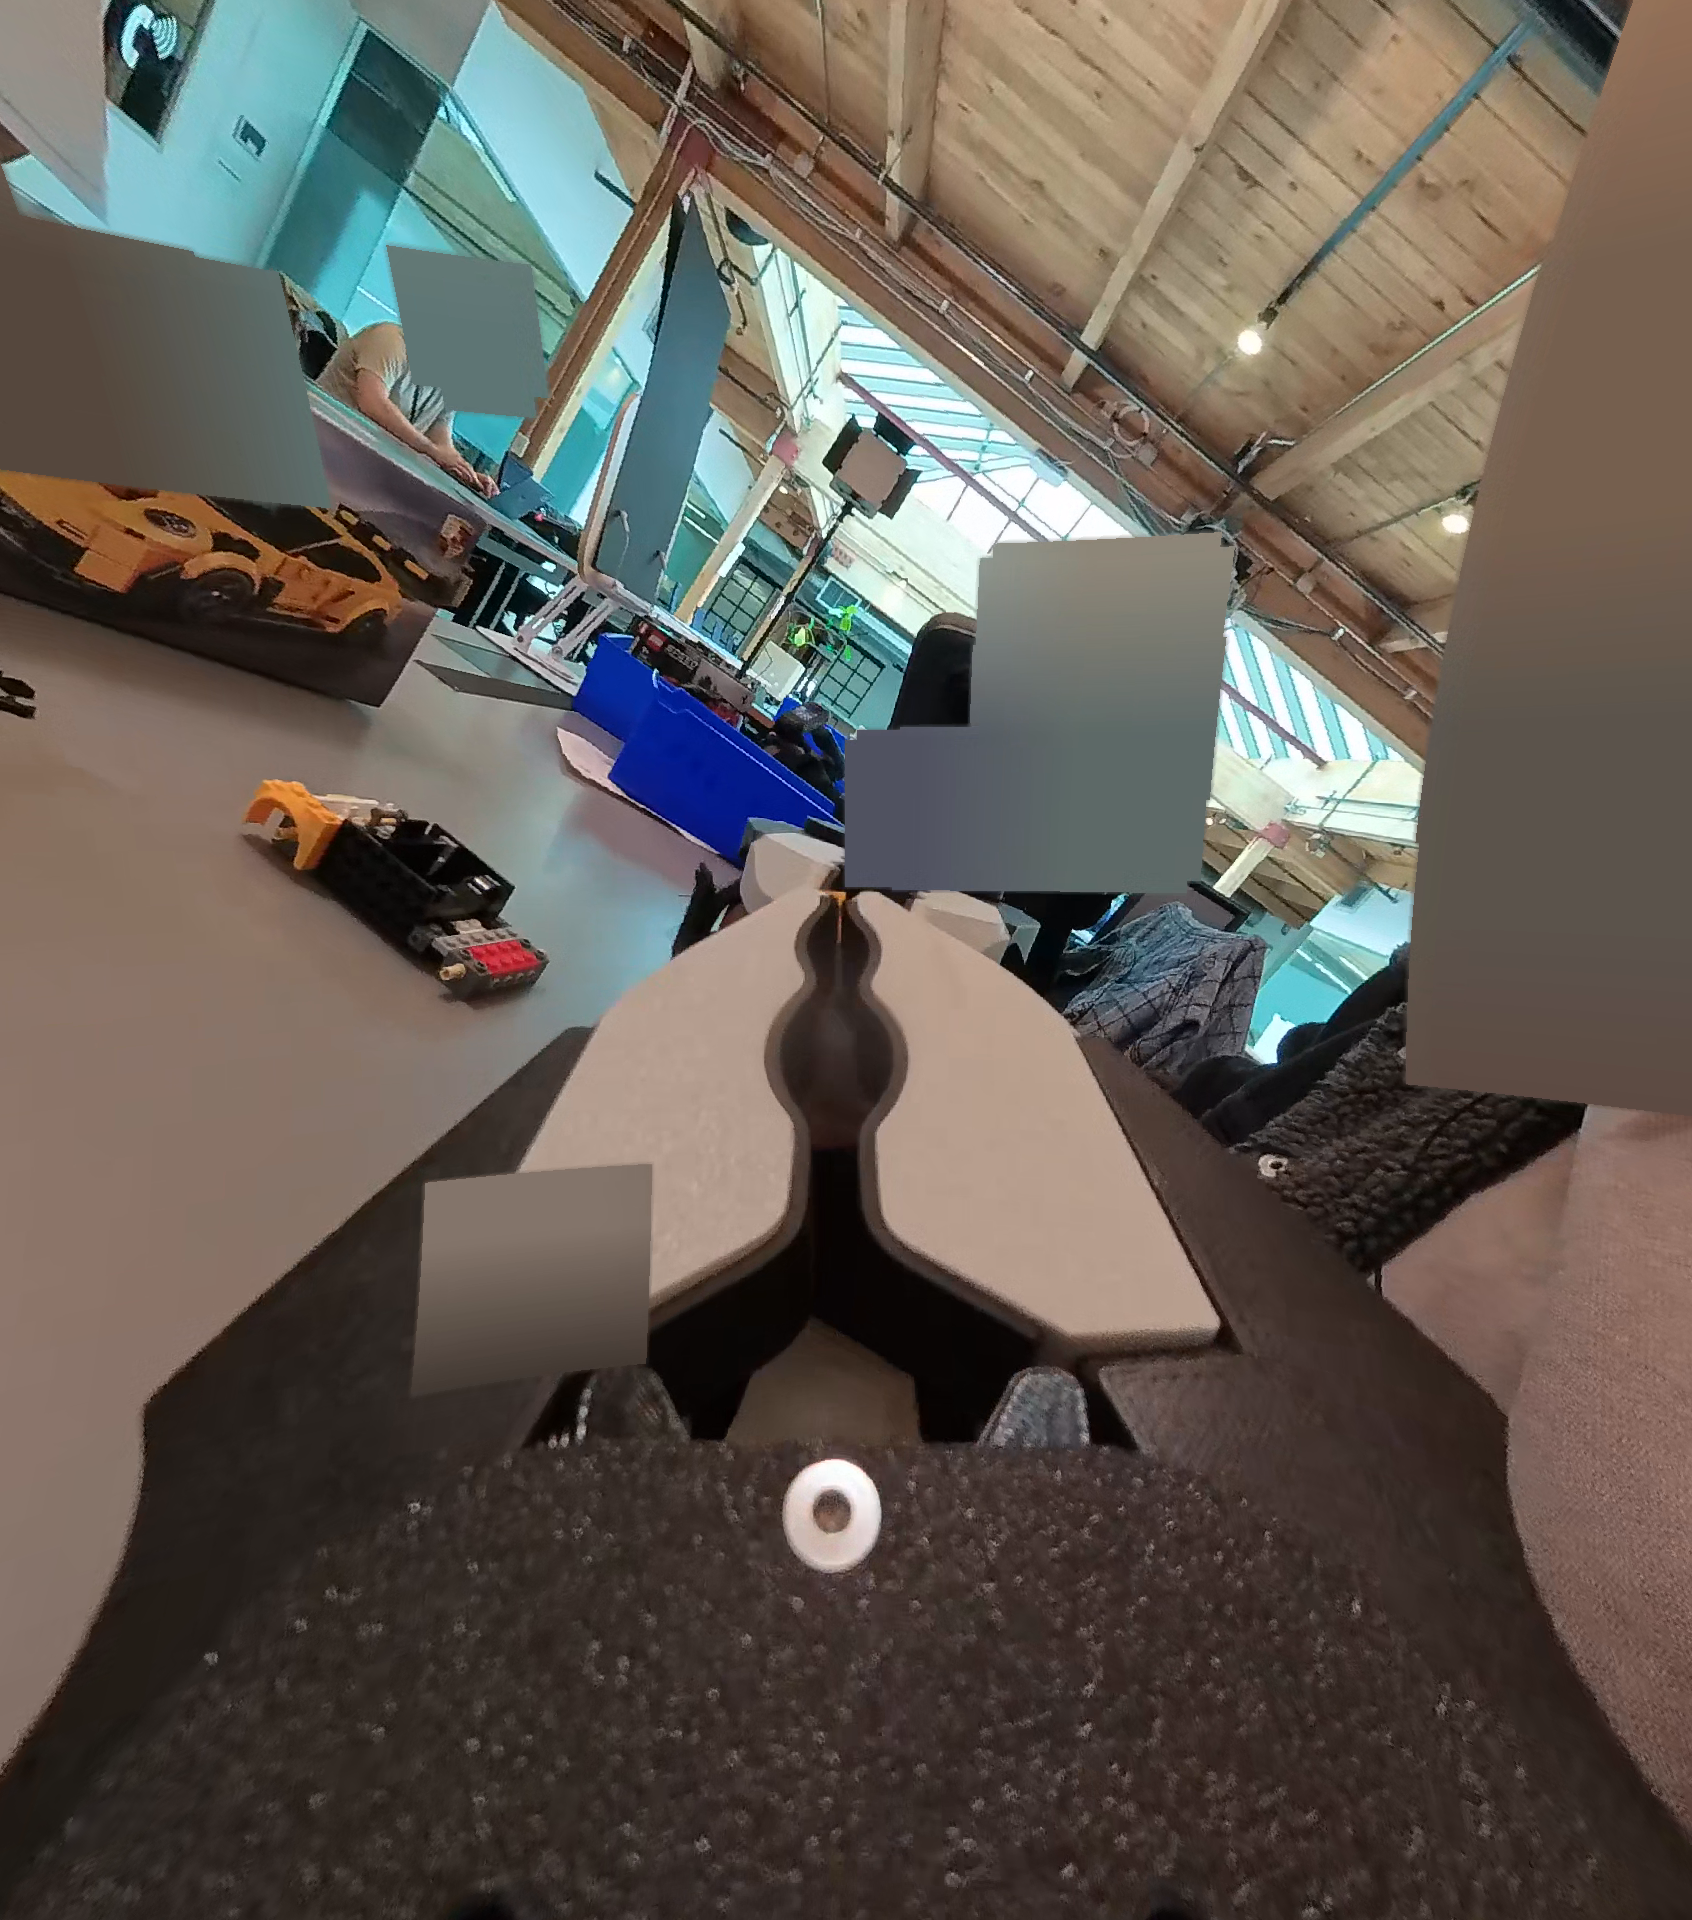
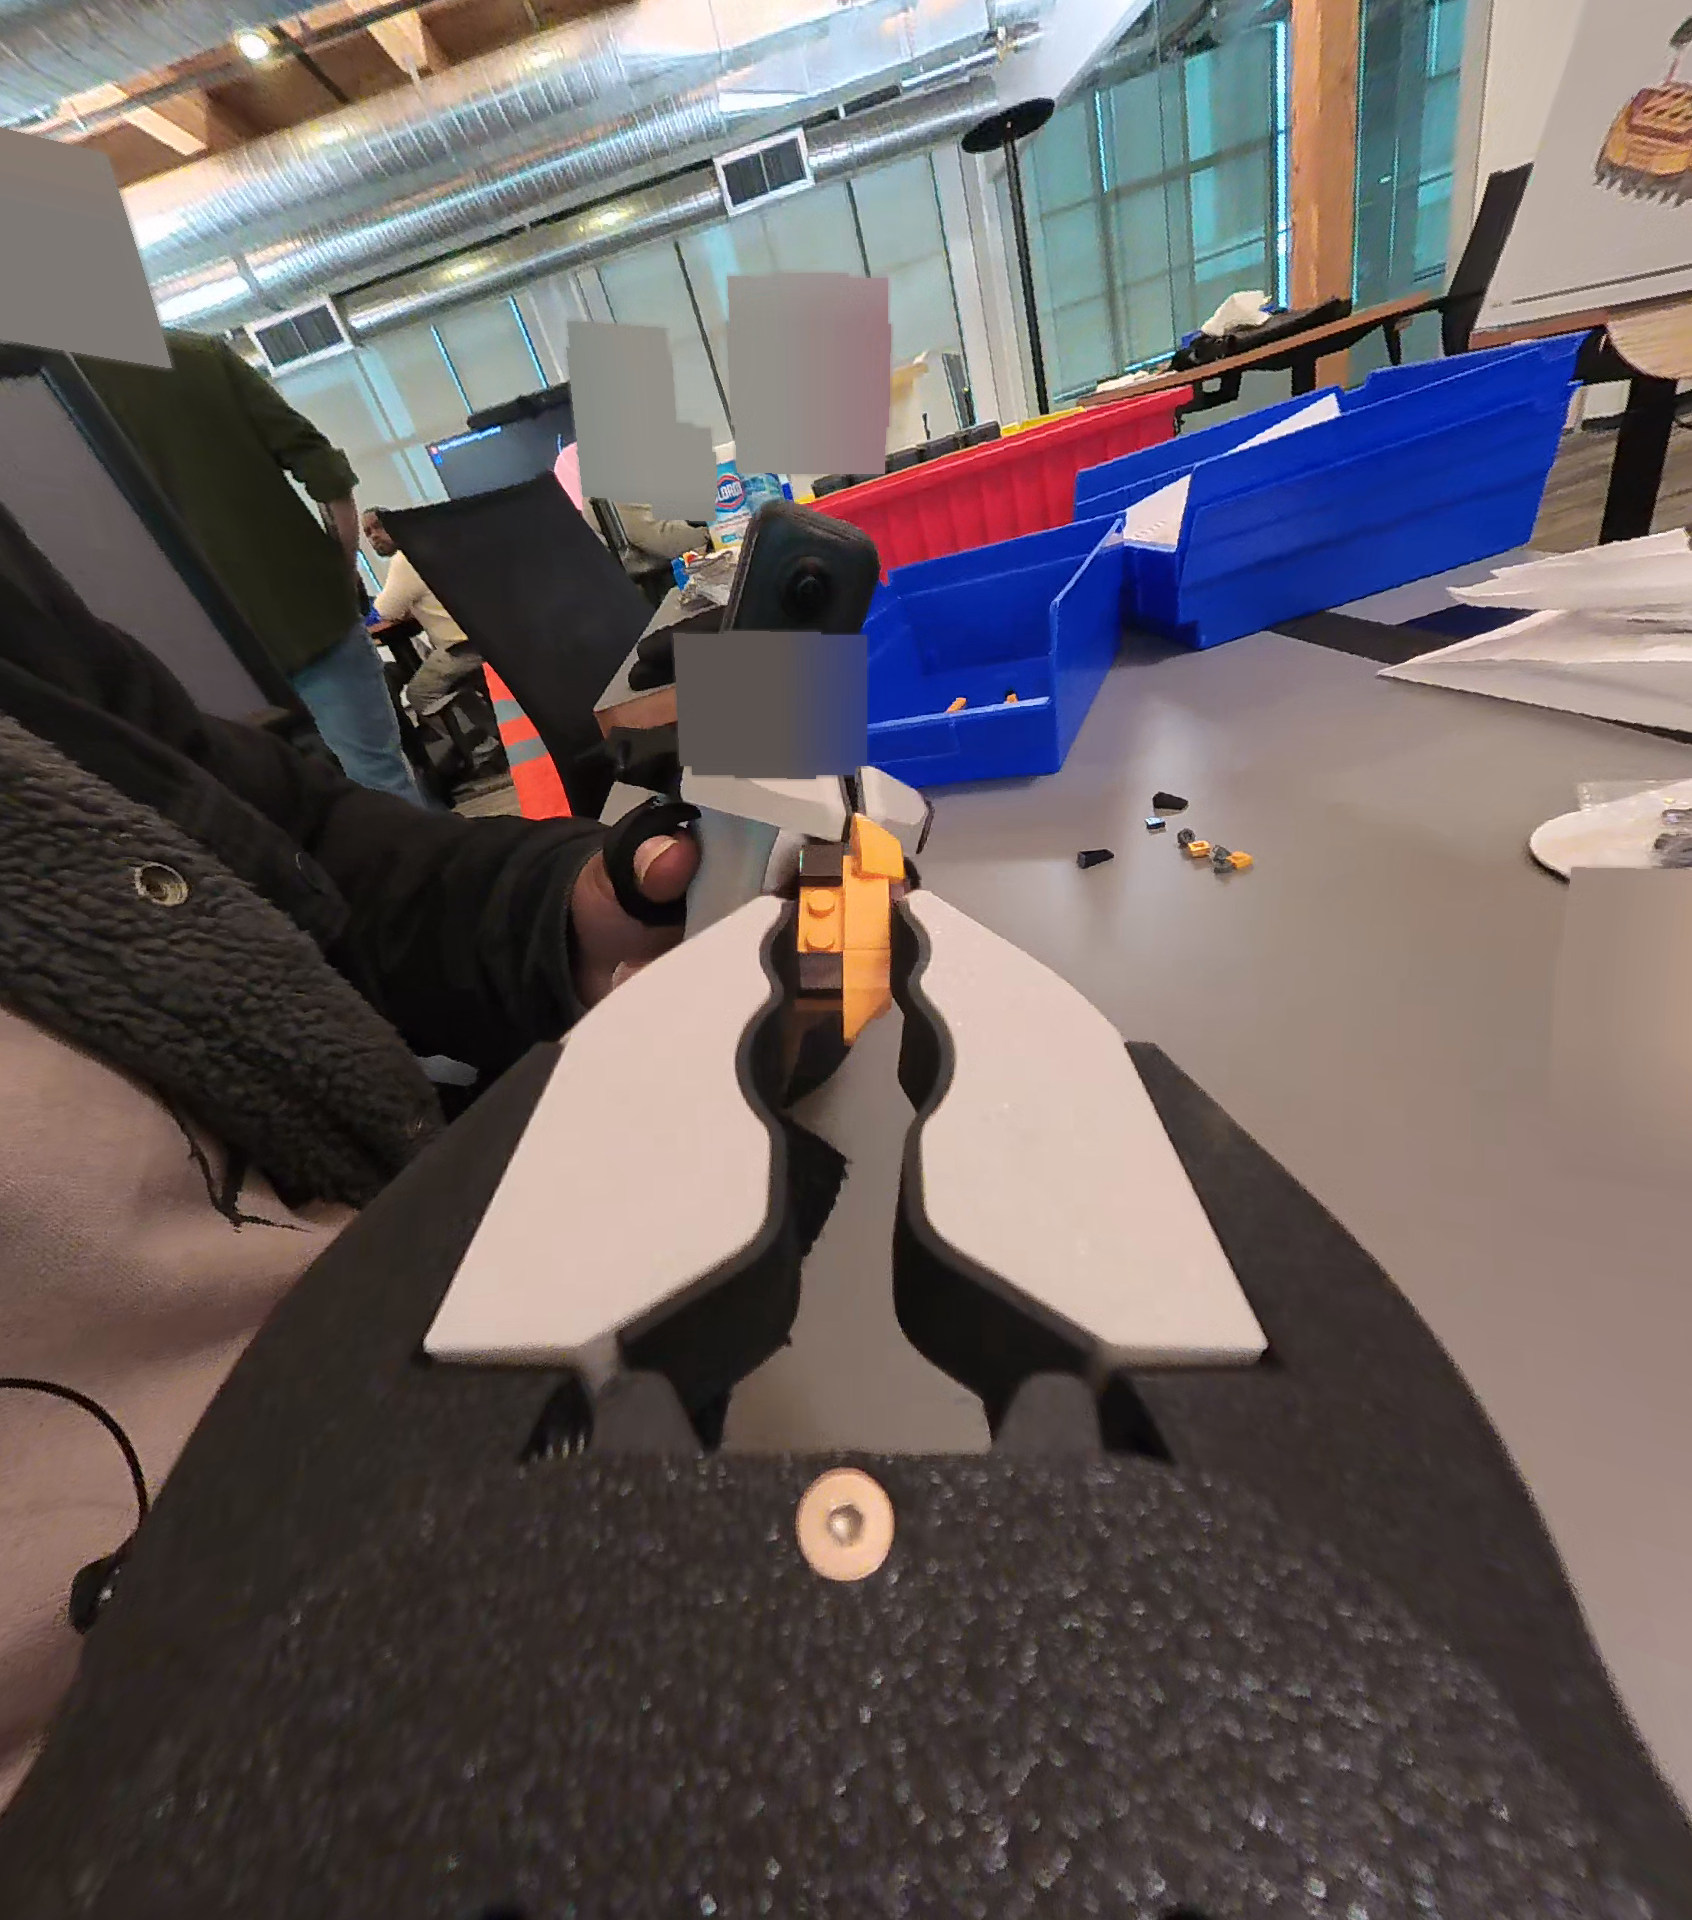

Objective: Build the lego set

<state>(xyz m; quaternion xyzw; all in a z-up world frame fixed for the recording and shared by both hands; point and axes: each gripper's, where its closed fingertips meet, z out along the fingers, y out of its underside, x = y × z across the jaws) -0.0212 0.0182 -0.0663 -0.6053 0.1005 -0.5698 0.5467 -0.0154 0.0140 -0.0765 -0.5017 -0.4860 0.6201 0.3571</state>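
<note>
The orange-and-dark lego sub-assembly (image 2: 847, 935) is held up in the air above the grey counter (image 2: 1289, 1039), gripped between the jaws of the right gripper (image 2: 837, 920), which are clenched on its lower part. Its upper end meets the tip of the left gripper (image 2: 821, 805), which faces it from the far side. In the left wrist view the left gripper (image 1: 837, 914) has its jaws pressed nearly together, with only a thin orange sliver (image 1: 838, 910) showing at the very tip; whether they pinch that piece cannot be told for sure. A hand (image 2: 629, 904) in a dark sleeve holds the left gripper.

Lying on the counter well to the left is the partly built car chassis (image 1: 395, 878), black with an orange fender and a red-and-grey end. A few small loose pieces (image 2: 1185, 836), black and orange, are scattered on the counter to the right of the held part. Beyond them stand blue bins (image 2: 987, 665) and a red bin (image 2: 987, 478), with white paper sheets (image 2: 1600, 644) farther right. The set's box (image 1: 198, 561), printed with a yellow car, stands at the far left.
</note>
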